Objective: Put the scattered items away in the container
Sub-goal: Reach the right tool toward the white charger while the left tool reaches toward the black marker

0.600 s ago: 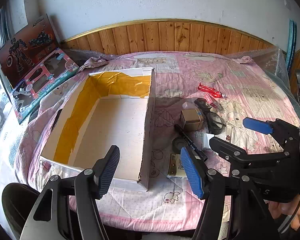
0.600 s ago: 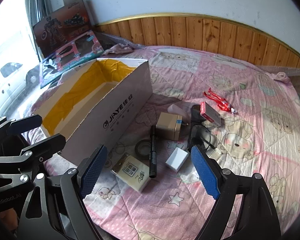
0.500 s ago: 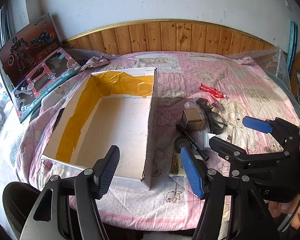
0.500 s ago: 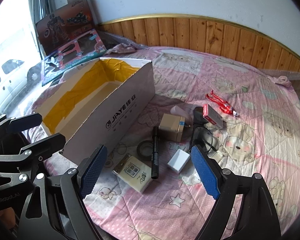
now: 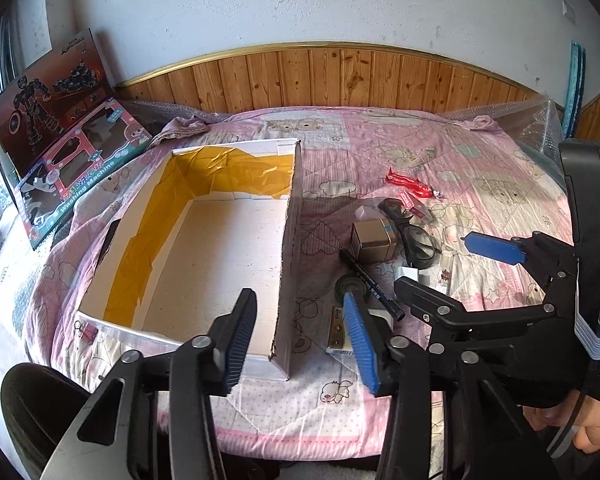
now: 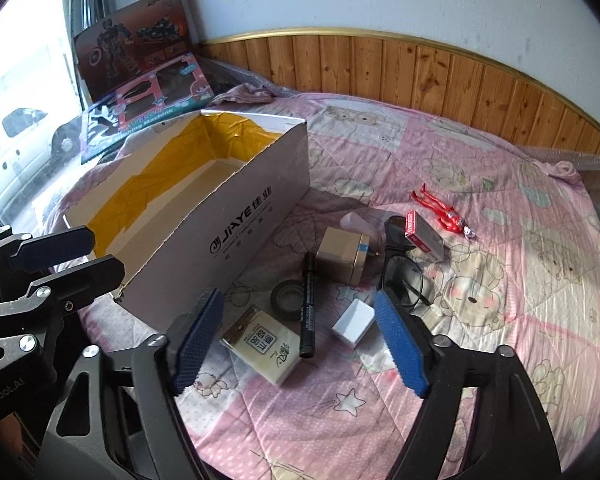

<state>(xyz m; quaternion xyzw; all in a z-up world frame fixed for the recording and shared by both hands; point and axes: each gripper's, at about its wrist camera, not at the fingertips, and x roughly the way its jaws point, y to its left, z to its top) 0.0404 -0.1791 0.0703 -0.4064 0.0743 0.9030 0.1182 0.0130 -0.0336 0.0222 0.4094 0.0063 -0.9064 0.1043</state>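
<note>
So the big cardboard box (image 6: 220,216) is sat on the pink bed quilt (image 6: 500,320), open at the top, and nothing can be seen inside it apart from yellow tape along its inner walls. All the loose stuff is piled just to the right of the box, out on the quilt.

Nearest the box's front corner a cream packet (image 6: 262,346) is lying flat, with a black marker (image 6: 307,304) just beside it, resting across a dark tape roll (image 6: 286,300). A small white block (image 6: 354,322) is found a bit further right of the box, and behind that a brown cube box (image 6: 342,254). Black glasses (image 6: 404,276) are lying next to the cube, and a red-and-white small box (image 6: 422,234) is leaned on them. Farthest from the box a red wrapped thing (image 6: 440,210) can be seen, maybe a toy figure, hard to call at this size.

The right claw (image 6: 300,344) is held wide open, hovering above the packet and marker, nothing gripped. The left claw (image 5: 300,340) is also spread wide and empty, lined up over the box's right wall near its front corner. Two toy cartons (image 5: 60,132) are propped beyond the box's left side.
</note>
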